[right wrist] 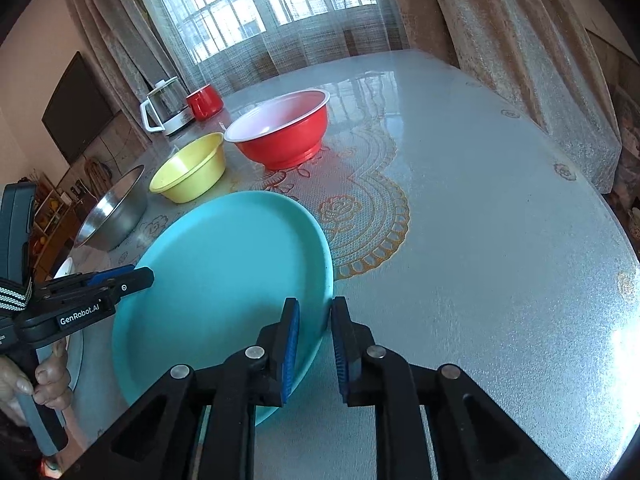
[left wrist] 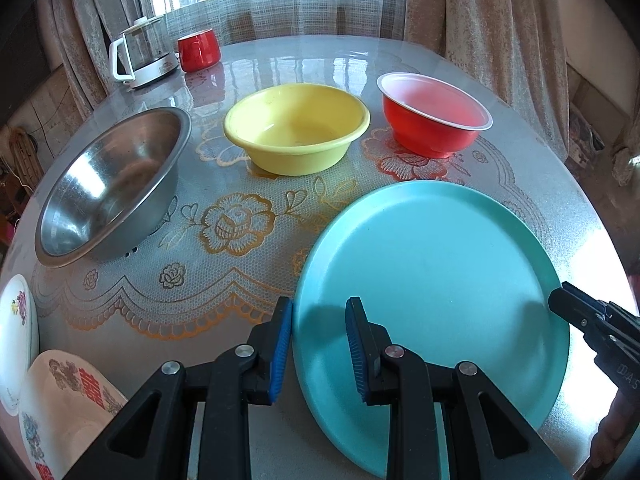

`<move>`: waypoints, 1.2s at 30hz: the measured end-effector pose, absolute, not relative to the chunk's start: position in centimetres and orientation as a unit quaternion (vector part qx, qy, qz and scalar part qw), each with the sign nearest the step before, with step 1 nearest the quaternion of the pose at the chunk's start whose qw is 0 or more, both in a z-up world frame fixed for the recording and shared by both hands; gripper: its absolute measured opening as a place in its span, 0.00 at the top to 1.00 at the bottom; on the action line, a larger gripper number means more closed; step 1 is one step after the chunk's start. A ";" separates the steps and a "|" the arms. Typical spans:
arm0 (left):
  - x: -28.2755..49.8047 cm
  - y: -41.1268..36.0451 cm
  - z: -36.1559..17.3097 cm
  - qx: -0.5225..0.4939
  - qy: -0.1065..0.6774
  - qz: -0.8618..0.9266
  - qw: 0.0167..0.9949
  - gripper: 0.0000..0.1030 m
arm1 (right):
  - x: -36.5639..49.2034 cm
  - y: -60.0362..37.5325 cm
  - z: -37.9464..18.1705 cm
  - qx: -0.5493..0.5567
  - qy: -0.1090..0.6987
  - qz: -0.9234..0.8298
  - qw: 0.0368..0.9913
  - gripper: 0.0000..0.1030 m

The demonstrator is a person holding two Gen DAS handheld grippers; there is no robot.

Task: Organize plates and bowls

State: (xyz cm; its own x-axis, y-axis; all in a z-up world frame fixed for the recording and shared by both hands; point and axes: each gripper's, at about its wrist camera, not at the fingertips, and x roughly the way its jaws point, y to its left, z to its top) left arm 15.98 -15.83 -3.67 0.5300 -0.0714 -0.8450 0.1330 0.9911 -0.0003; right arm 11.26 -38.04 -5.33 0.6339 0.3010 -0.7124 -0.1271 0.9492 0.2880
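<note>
The turquoise plate [left wrist: 432, 312] lay flat on the tabletop [right wrist: 480, 240], right under both of my tools, and everything turned on which rim each one faced. My left hand-held gripper [left wrist: 320, 344] straddled the plate's left edge: one blue pad sat outside the rim, the other over the plate's face, with a clear gap between them, so it was parted a little and pinching nothing. My right hand-held gripper [right wrist: 314, 350] straddled the opposite, right edge the same way, its jaws standing slightly apart with the rim between them; I could not see either pad pressing on it, so I judged the plate was not held. Both tools were about equally near the plate, one on each side, pointing steeply down and forward across it. The plate was round, so it had no long axis to line up with.

The plate was a plain, matte turquoise, wide and shallow with a low raised rim, and looked empty. Beyond the plate stood three bowls in a row: a steel bowl [left wrist: 116, 184] to the left, a yellow bowl [left wrist: 296, 128] in the middle, a red bowl [left wrist: 436, 116] to the right. Left of the plate, at the tabletop's edge, lay flowered white dishes [left wrist: 24, 340], where I judged the plate likely belonged.
</note>
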 end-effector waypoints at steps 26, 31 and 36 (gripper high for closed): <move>11.6 -9.9 1.2 0.023 0.405 -0.094 0.909 0.71 | 8.0 -34.8 -1.8 0.189 0.363 0.054 0.911 0.69; 10.2 -6.8 2.1 0.015 0.390 -0.089 0.916 0.68 | 8.2 -31.0 -1.5 0.199 0.372 0.103 0.901 0.69; 8.9 -2.9 2.2 0.001 0.385 -0.063 0.921 0.67 | 8.8 -26.5 -1.3 0.191 0.380 0.148 0.893 0.69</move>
State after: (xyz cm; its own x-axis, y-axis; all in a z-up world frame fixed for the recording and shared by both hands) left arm 8.88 -2.87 2.24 0.6949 -0.1161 -0.7097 0.1173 0.9920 -0.0475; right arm 8.85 -26.46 -1.27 0.6672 0.4105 -0.6216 -0.1195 0.8826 0.4546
